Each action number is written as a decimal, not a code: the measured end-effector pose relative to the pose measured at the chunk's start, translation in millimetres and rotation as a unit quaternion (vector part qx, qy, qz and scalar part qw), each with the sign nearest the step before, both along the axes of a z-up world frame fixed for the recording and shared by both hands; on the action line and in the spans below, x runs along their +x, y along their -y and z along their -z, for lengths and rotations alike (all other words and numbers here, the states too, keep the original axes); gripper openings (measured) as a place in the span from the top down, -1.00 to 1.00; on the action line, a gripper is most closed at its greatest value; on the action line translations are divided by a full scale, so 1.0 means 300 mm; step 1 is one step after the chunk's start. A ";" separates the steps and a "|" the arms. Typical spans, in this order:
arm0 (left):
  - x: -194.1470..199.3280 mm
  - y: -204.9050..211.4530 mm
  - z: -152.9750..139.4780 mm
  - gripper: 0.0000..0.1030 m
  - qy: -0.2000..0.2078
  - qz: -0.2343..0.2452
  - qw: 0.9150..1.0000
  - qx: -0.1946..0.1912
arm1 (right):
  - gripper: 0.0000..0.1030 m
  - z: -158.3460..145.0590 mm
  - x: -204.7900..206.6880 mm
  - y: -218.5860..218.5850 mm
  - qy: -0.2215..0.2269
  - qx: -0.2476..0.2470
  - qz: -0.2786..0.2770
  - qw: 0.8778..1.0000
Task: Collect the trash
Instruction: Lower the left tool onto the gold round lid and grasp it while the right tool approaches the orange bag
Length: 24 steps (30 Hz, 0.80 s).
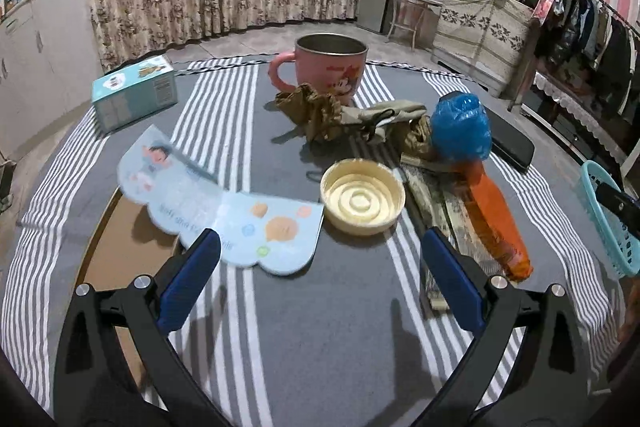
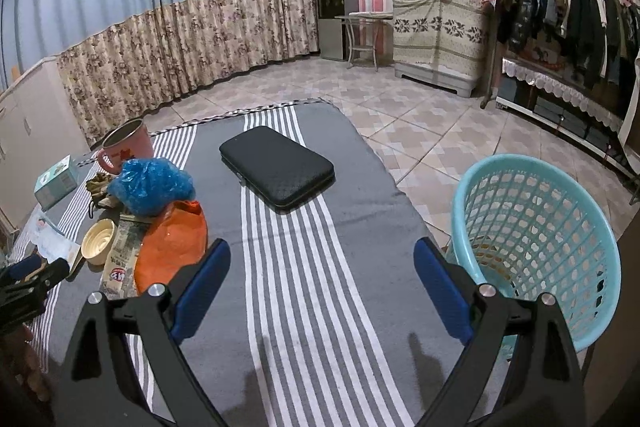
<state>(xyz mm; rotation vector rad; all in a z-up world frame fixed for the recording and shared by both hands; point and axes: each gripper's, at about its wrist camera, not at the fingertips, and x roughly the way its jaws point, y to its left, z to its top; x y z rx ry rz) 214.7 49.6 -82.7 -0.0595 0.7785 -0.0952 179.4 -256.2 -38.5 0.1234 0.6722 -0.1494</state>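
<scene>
We read no clear writing on the mug [image 1: 331,67]; both left fingers [image 1: 190,285] and right fingers [image 2: 202,291] gape wide, empty.

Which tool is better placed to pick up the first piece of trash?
Left. The left tool is open and faces the pile: lid, orange wrapper. The right tool, also open, faces bare cloth beside the basket.

Bare striped cloth [image 2: 304,287] open along the near edge, trash pile around orange plastic bag [image 2: 172,247] blocks left, black rectangular case [image 2: 277,165] mid-table, teal mesh basket [image 2: 536,227] off right edge.
</scene>
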 end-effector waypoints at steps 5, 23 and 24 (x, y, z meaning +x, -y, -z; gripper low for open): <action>0.077 0.048 0.014 -0.88 -0.014 0.017 1.000 0.016 | -0.77 0.012 0.001 -0.007 -0.004 -0.008 -0.001 1.000; 0.203 0.154 0.078 -0.34 -0.058 0.073 0.995 0.037 | -0.77 0.024 0.015 -0.042 -0.014 -0.027 -0.010 0.999; 0.201 0.155 0.075 -0.26 -0.056 0.075 0.995 0.035 | -0.77 0.024 0.017 -0.042 -0.015 -0.027 -0.010 0.999</action>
